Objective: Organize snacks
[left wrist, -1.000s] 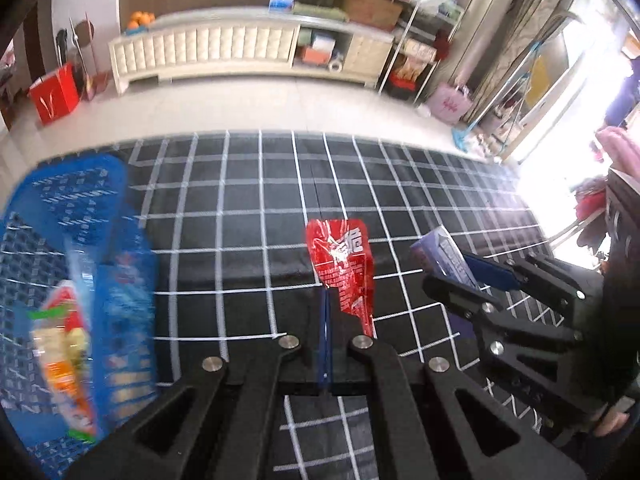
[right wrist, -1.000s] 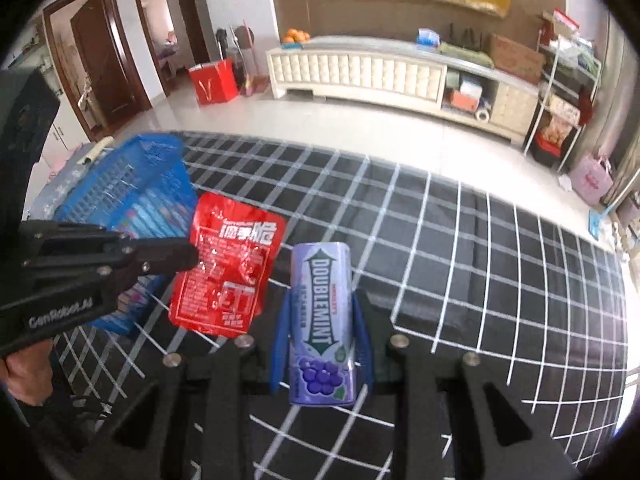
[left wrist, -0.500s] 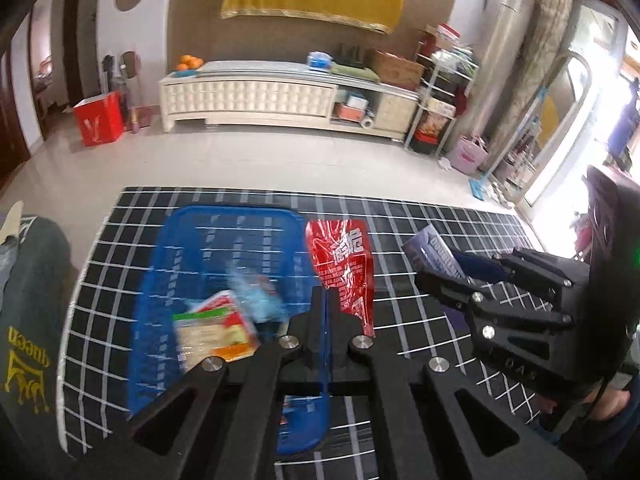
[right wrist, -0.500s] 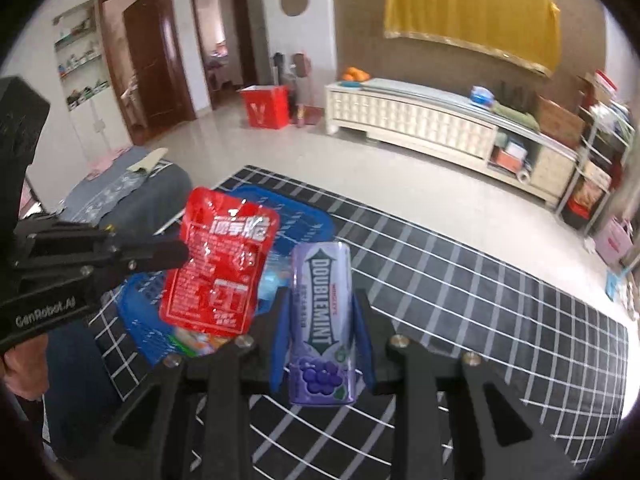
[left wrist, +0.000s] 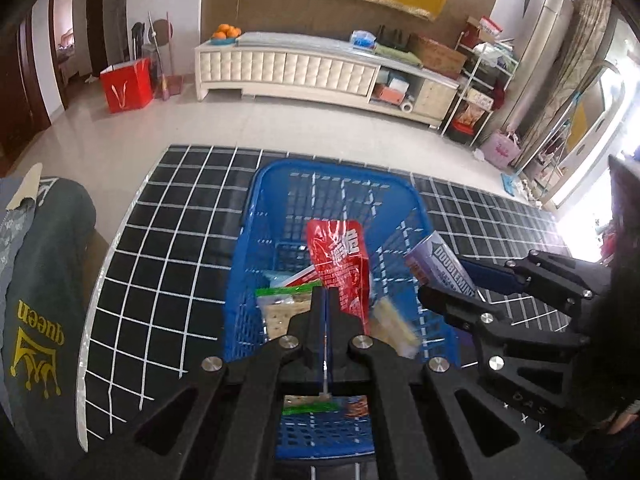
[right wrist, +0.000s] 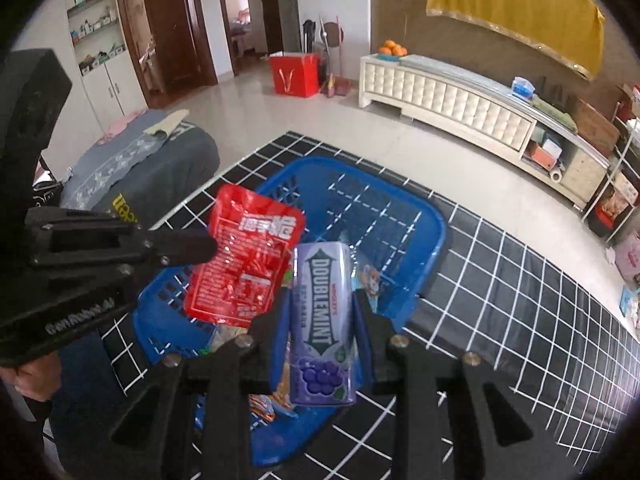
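Your left hand-held gripper (left wrist: pixel 327 300): clamped on red snack packet (left wrist: pixel 340 260). Your right hand-held gripper (right wrist: pixel 320 316): clamped on Doublemint gum pack (right wrist: pixel 323 320). Both have moved from the checked table (left wrist: pixel 160 240) to above the blue basket (left wrist: pixel 340 172); release looks next.

The left gripper (left wrist: pixel 327 300) pinches a red snack packet (left wrist: pixel 340 260) above a blue basket (left wrist: pixel 256 216). Beside it, the right gripper (left wrist: pixel 452 284) clamps a Doublemint pack (left wrist: pixel 440 258)
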Demonstrator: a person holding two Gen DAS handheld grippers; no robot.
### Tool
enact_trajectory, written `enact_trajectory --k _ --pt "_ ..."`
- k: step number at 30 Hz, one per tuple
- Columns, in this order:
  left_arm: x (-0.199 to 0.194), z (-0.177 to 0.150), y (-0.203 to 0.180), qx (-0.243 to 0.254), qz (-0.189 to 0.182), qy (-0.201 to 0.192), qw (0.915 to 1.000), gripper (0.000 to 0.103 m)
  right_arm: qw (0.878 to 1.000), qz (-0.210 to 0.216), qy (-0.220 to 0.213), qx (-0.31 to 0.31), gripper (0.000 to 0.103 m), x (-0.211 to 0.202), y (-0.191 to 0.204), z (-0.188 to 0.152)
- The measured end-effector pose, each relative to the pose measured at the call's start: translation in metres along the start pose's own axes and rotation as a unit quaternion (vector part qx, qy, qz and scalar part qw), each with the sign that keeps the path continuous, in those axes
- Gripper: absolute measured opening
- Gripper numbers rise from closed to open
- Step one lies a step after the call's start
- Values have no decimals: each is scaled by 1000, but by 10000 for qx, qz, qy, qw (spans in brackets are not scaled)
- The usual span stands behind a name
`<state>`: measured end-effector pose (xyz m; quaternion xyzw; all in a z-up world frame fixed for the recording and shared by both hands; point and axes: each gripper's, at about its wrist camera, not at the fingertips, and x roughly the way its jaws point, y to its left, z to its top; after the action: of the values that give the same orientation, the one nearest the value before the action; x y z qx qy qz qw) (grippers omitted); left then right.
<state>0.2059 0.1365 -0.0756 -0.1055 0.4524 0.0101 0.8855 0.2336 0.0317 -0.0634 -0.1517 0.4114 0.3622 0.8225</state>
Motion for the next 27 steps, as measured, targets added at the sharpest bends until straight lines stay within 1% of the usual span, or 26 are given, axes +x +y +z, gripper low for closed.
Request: enact_trajectory --k 4,6,7,8,9,10,12,13,14,16,17,19,21,25,27 --pt "13 -3 7 -9 -38 99 9999 0 9996 -226 142 22 35 16 7 1" --pt "15 -6 7 27 10 96 9999 0 9993 -299 223 65 35 22 8 0" --pt "16 -6 7 48 51 91 9999 6 9992 -308 249 74 35 24 9 -1" --pt "16 -6 7 56 53 87 9999 18 9990 -330 292 75 35 25 9 -3" --pt "16 -7 8 66 38 77 9999 27 9990 -335 296 83 36 25 10 -4" --pt "15 -8 8 71 58 44 9999 38 9989 -363 281 108 40 24 10 -5" --pt "11 -11 6 128 100 -37 9999 39 9991 -329 136 216 54 17 8 -9" --pt "9 -12 6 162 121 -78 9998 39 9991 -336 52 271 66 13 8 -10" --pt "5 -14 4 215 150 -136 9996 39 9988 -355 -47 320 71 7 7 -12" --pt "-2 -18 1 316 221 -243 9990 41 9983 -404 -220 363 73 -6 7 -14" --pt "-5 -19 -1 352 265 -297 9986 44 9977 -468 -315 374 74 -15 8 -16" --pt "-16 -23 -5 427 367 -483 9972 45 9965 -566 -505 362 75 -31 11 -20" --pt "-29 -29 -12 555 297 -677 9957 45 9944 -680 -718 365 77 -52 14 -25" --pt "-57 -41 -31 795 401 -1108 9898 45 9889 -928 -1049 503 80 -86 17 -34" --pt "-75 -49 -41 879 440 -1392 9854 45 9857 -1021 -1210 585 82 -103 17 -40"
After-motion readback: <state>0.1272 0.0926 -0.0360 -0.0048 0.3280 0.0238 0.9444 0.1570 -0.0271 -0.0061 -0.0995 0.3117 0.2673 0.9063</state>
